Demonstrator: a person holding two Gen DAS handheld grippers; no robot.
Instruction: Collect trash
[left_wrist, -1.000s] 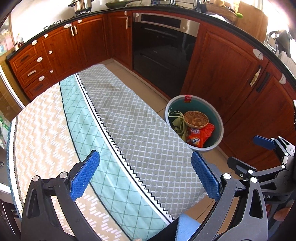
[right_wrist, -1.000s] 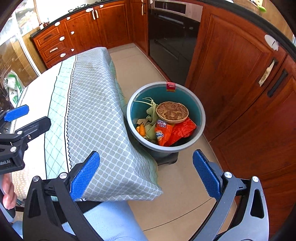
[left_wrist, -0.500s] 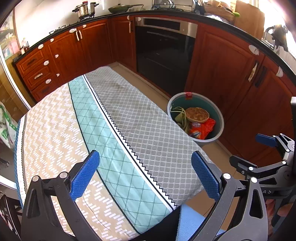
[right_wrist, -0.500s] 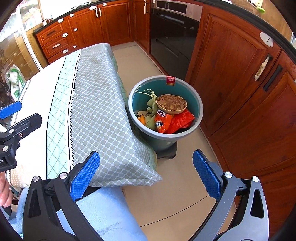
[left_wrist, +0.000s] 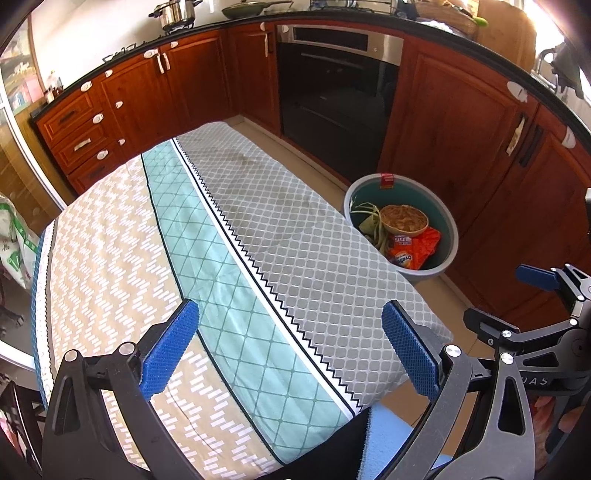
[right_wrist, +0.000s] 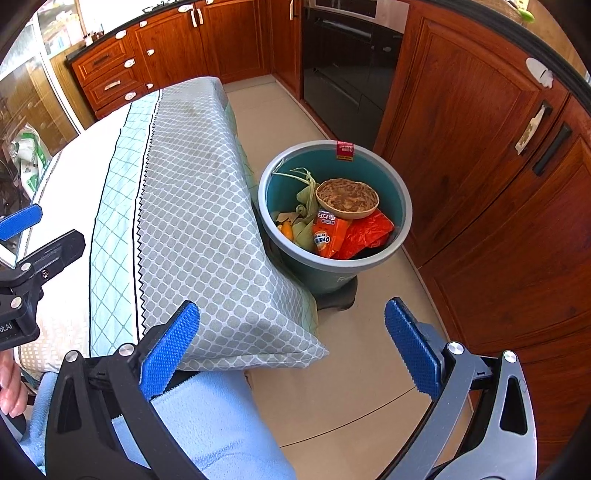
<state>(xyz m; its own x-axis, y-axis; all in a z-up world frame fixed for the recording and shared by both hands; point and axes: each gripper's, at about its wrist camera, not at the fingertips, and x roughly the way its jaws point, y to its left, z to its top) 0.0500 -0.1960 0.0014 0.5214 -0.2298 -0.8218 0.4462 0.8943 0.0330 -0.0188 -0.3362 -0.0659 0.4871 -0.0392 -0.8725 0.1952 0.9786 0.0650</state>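
Note:
A grey-rimmed teal trash bin (right_wrist: 404, 206) stands on the floor by the table's right side; it also shows in the left wrist view (left_wrist: 452, 236). Inside lie a brown paper bowl (right_wrist: 347, 195), an orange snack packet (right_wrist: 327, 236), an orange plastic bag (right_wrist: 367, 232) and green husks (right_wrist: 304, 206). My left gripper (left_wrist: 290, 350) is open and empty above the tablecloth. My right gripper (right_wrist: 291, 349) is open and empty, over the table corner and floor, short of the bin. Each gripper shows at the edge of the other's view.
The table (left_wrist: 155, 258) wears a patterned cloth in beige, teal and grey bands. Red-brown kitchen cabinets (left_wrist: 454, 122) and a black oven (left_wrist: 336, 96) ring the floor behind the bin. A light blue cloth (right_wrist: 207, 424) lies under the near table corner.
Both grippers have drawn back and up from the table, so the bin and cabinets look smaller and farther. Both stay open and empty.

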